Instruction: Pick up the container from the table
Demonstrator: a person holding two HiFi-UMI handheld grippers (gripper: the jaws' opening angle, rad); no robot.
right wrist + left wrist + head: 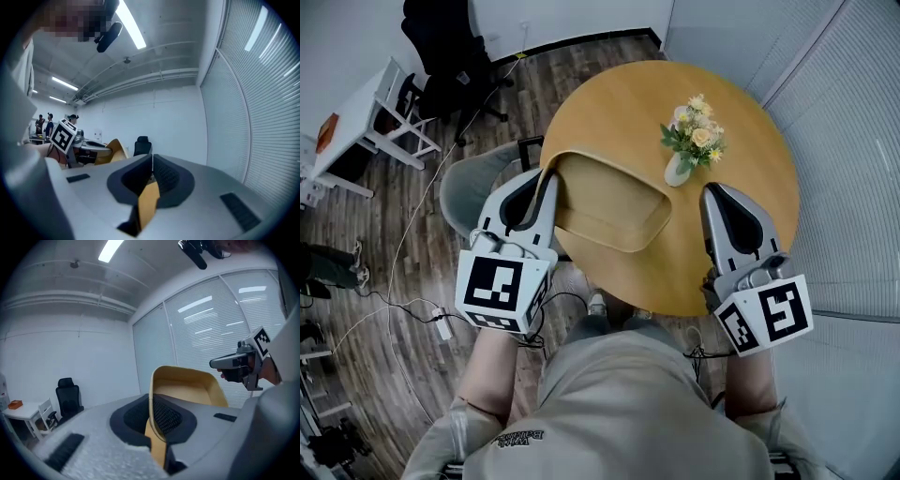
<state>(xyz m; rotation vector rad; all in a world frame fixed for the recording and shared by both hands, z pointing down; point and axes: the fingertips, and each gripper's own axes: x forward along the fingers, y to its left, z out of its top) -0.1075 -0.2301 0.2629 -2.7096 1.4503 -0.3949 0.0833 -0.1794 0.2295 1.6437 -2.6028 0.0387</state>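
1. Closest to the camera, the person's shirt (619, 412) is filling the bottom of the head view, with both forearms reaching out toward the table (750, 187).
2. At the table's near-left edge, the left gripper (546, 183) is pinching the container (614, 202) by its rim. The left gripper view is showing the thin tan wall clamped between the two jaws.
3. Over the table's near-right part, the right gripper (713, 192) is hovering with its jaws pressed together on nothing. A tan sliver low in their gap is probably the tabletop showing through.
4. The container is hanging tilted, partly past the table's near-left edge, so the lift is looking as good as done. At most, carrying it clear is what is left.
5. Near the table's middle, a vase of flowers (689, 141) is standing just beyond the container.
6. Beyond the table's far-left side, an office chair (441, 47) is sitting on the floor.
7. No view is showing the container's underside, so I cannot tell whether it is fully clearing the tabletop.
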